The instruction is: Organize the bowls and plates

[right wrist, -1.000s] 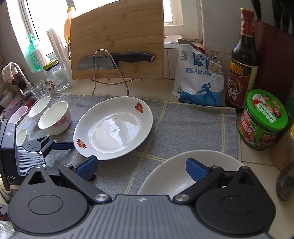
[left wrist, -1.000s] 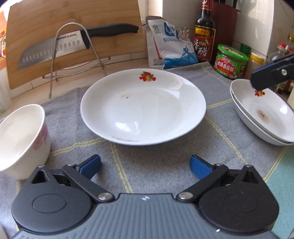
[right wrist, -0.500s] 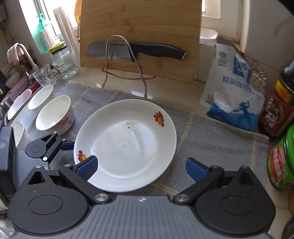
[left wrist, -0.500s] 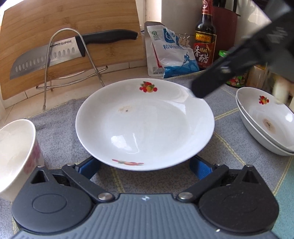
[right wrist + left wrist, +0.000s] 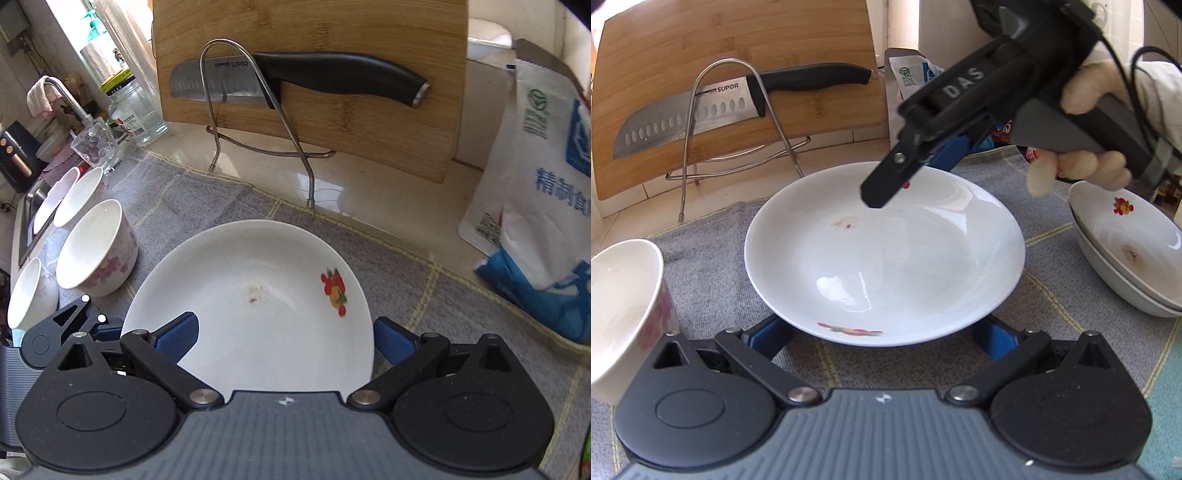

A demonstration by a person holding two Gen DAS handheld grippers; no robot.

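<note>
While both claws crowd round it, these lines tell where things are.

Plate: the white plate [image 5: 882, 254] with fruit pictures lies flat on the grey cloth [image 5: 701, 251], in the middle, with a small brown spot inside.

Left claw: the left gripper [image 5: 882, 332] sits low at the plate's near edge. Its blue pads [image 5: 768, 334] are wide apart, one on each side, and they do not press the plate.

Right claw: the right gripper [image 5: 284, 339] comes at the plate from its far rim. Its blue pads [image 5: 177, 336] are wide apart and closing, with the plate's edge between them, not pinched.

Only the left view shows: a hand [image 5: 1082, 162] around the right claw's dark handle, and two stacked plates [image 5: 1130, 251] on the right, well apart from the middle plate.

Only the right view shows: four white bowls [image 5: 94, 247] in a bunch left of the plate, a drinking glass [image 5: 94, 146], a jar [image 5: 135, 110] and a tap [image 5: 62, 98] by a sink.

Both views show: a wooden board [image 5: 314, 74] leaning at the back, a knife [image 5: 295, 79] on a wire stand [image 5: 258, 110], and a white and blue bag [image 5: 535, 184].

Room: a kitchen counter by a bright window.
</note>
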